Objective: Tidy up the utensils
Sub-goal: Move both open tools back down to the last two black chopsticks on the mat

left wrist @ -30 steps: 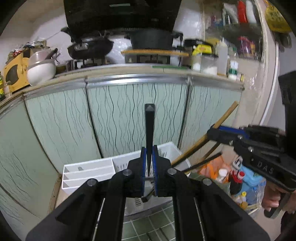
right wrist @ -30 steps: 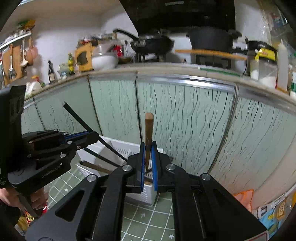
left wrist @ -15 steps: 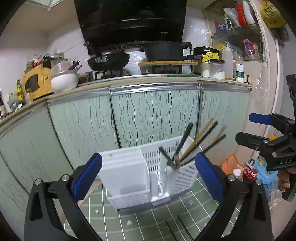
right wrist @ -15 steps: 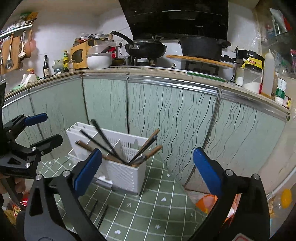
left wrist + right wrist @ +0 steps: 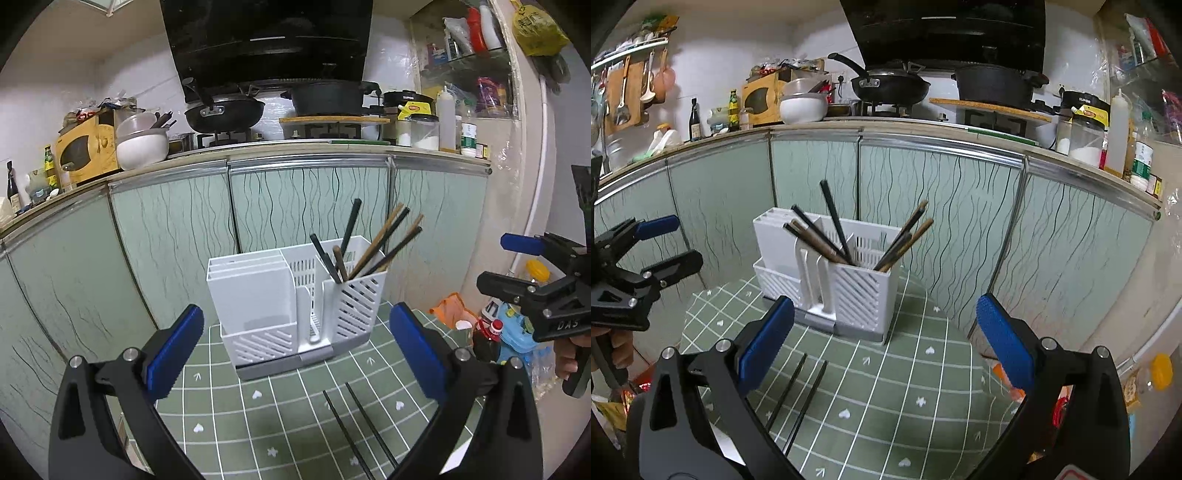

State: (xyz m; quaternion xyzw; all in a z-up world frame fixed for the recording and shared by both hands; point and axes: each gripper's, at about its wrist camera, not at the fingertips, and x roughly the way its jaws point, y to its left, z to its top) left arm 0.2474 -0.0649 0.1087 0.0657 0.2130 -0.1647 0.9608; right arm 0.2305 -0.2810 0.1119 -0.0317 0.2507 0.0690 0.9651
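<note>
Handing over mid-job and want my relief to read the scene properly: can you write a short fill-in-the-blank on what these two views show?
1. The chopsticks in the white caddy stand in its ____ compartment in the left wrist view.
2. The two black chopsticks outside the caddy lie on the green ____.
3. The left tool and right tool both stand ____, with nothing between their pads.

Missing words: right; tablecloth; open

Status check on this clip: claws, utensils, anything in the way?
Both claws, left and right, just opened, empty. Chopsticks stand in white holder. Two black chopsticks lie on mat. Nothing blocking.
</note>
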